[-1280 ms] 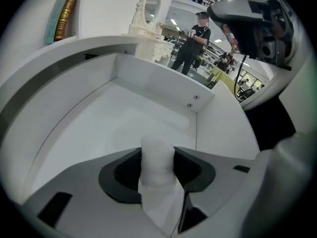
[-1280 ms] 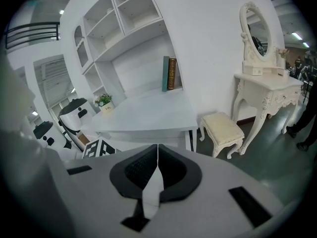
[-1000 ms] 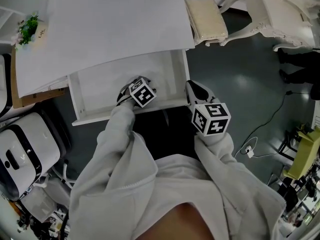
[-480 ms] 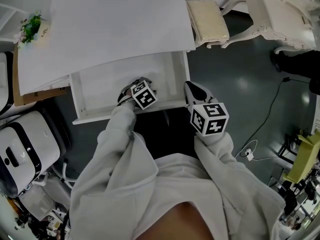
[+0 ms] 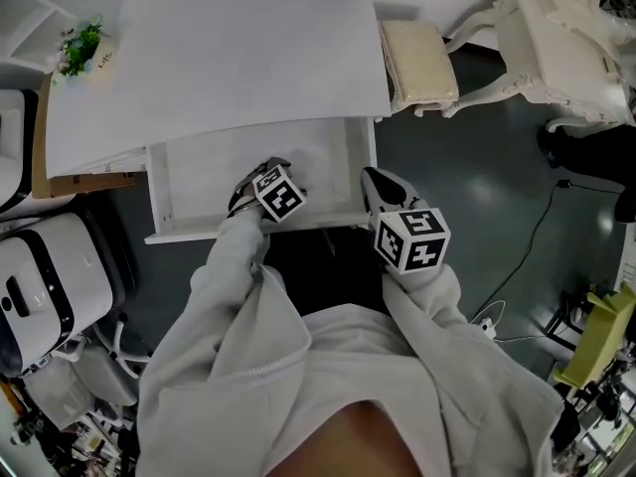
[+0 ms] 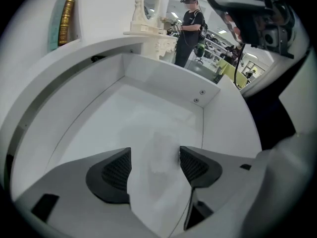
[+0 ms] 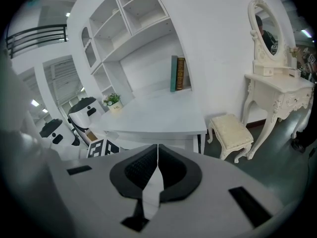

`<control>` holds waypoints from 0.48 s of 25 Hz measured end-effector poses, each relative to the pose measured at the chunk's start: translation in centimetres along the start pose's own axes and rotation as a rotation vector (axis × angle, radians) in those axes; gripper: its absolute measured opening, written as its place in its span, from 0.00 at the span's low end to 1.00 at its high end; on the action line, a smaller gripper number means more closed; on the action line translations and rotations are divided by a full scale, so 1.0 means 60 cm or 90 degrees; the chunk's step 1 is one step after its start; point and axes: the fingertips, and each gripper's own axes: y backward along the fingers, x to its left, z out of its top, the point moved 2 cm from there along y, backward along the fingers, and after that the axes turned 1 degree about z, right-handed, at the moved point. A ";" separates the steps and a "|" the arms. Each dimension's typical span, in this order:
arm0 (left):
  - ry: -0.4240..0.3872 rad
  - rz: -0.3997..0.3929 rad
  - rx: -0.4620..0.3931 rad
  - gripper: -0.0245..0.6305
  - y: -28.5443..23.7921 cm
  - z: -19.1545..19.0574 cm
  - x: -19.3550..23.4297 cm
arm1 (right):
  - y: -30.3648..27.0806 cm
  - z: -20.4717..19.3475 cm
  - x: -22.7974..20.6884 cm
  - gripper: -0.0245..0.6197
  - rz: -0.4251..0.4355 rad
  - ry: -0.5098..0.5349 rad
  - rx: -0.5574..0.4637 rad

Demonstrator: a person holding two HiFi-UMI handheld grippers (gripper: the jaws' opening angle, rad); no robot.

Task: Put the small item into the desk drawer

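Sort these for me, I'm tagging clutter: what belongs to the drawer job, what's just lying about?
Job: open drawer; pale blurred item between the left gripper's jaws, which have just been opening.
Lying about: stool; potted plant; books.

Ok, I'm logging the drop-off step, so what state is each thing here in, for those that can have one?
Desk drawer: pulled open.
Left gripper: over the drawer, jaws have just been opening, now apart.
Small item: pale and blurred, between the left jaws, apparently not clamped.
Right gripper: jaws together, nothing between them.
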 end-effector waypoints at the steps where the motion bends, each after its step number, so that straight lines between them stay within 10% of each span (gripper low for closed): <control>1: 0.010 0.004 -0.006 0.52 0.009 0.001 0.004 | -0.001 0.003 0.001 0.09 0.006 0.004 0.000; 12: 0.126 0.027 -0.093 0.52 0.124 0.011 0.006 | -0.019 0.028 0.018 0.09 0.085 0.054 0.006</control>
